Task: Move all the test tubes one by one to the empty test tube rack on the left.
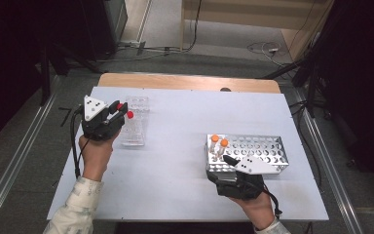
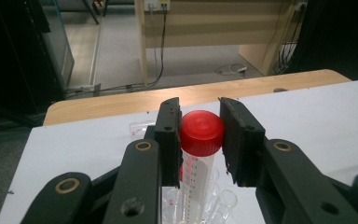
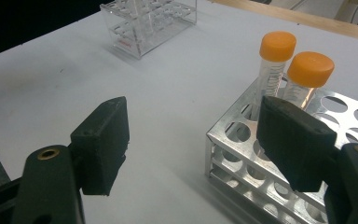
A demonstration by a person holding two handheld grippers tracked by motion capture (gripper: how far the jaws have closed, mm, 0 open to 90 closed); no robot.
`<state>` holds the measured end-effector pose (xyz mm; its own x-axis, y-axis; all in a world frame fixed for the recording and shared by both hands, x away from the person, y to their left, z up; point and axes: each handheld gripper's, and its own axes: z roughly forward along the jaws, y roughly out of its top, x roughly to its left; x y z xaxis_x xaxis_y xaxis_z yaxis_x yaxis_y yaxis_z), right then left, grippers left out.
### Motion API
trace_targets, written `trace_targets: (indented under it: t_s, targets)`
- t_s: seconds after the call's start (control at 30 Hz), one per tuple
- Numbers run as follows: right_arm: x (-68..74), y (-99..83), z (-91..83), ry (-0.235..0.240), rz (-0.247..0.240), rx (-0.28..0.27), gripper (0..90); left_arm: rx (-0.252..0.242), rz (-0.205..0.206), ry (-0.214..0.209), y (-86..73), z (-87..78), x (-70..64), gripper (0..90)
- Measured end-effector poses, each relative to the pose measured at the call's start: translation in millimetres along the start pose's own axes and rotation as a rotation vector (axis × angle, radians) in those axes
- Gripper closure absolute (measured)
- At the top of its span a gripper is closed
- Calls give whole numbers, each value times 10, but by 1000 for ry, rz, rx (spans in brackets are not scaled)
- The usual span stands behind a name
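Left gripper [image 2: 200, 135] clamps a red-capped tube [image 2: 202, 133] just below its cap, over the clear acrylic rack [image 1: 135, 122] at the table's far left. Right gripper [image 3: 191, 144], jaws spread and holding nothing, waits beside the metal rack [image 3: 242, 154] holding two orange-capped tubes [image 3: 291, 70]. For a clean move, keep the tube vertical and clear of neighbouring wells.

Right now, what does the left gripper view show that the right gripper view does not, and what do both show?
Left gripper view: a red-capped tube between the left gripper and its fingers, with printed graduation marks on its wall.

Right gripper view: two orange-capped tubes standing in a metal rack, and the right gripper wide open, nothing between its fingers.

Both: the clear plastic rack and the white table.
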<state>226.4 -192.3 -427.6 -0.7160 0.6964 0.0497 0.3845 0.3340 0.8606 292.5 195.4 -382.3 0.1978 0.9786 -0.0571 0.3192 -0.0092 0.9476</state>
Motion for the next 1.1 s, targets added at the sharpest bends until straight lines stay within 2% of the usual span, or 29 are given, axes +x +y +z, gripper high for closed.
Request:
trace_targets:
  t_s: [0.37, 0.53, 0.73, 0.87, 1.1]
  targets:
    - [-25, -6, 0, -11, 9, 1, 240, 16, 4, -7, -126, 89, -16, 694]
    - [-26, -9, 4, -11, 5, 3, 240, 34, 31, 14, -197, 136, -55, 694]
    - [-30, -8, -5, -14, 8, 0, 240, 44, 38, 21, -268, 154, -68, 693]
    - [-30, -9, -6, -13, 7, -1, 240, 51, 64, 28, -301, 164, -95, 691]
    - [-32, -11, -4, -13, 8, 1, 240, 58, 52, 17, -314, 166, -81, 648]
